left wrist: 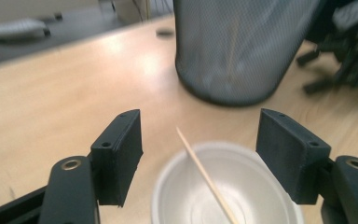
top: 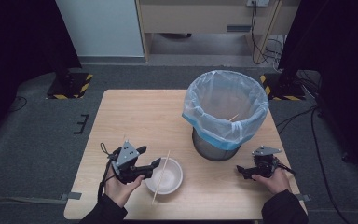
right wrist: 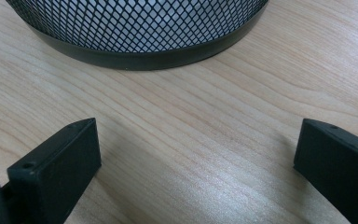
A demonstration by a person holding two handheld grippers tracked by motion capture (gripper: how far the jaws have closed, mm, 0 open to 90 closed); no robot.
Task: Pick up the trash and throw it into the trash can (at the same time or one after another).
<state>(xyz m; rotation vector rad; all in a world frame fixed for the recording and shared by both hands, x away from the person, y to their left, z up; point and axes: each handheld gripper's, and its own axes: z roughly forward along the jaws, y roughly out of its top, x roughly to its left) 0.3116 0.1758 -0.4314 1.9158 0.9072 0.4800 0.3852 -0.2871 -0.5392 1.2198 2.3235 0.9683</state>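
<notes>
A white bowl (top: 164, 176) sits near the table's front edge with a thin wooden stick (top: 161, 176) lying across it. My left gripper (top: 150, 156) hovers just left of the bowl, open, its jaws wide apart. Seen from the left gripper view, the bowl (left wrist: 223, 186) and the stick (left wrist: 205, 175) lie between and below the jaws, untouched. A mesh bin (top: 223, 112) lined with a pale blue bag stands at the right of the table, another stick inside it. My right gripper (top: 243, 171) rests low by the bin's base (right wrist: 140, 51), open and empty.
The wooden table (top: 135, 116) has bare room on its left half and behind the bowl. Dark carpet surrounds it. Stands with yellow-black striped feet (top: 70, 86) sit beyond the far corners, and cables trail at the right.
</notes>
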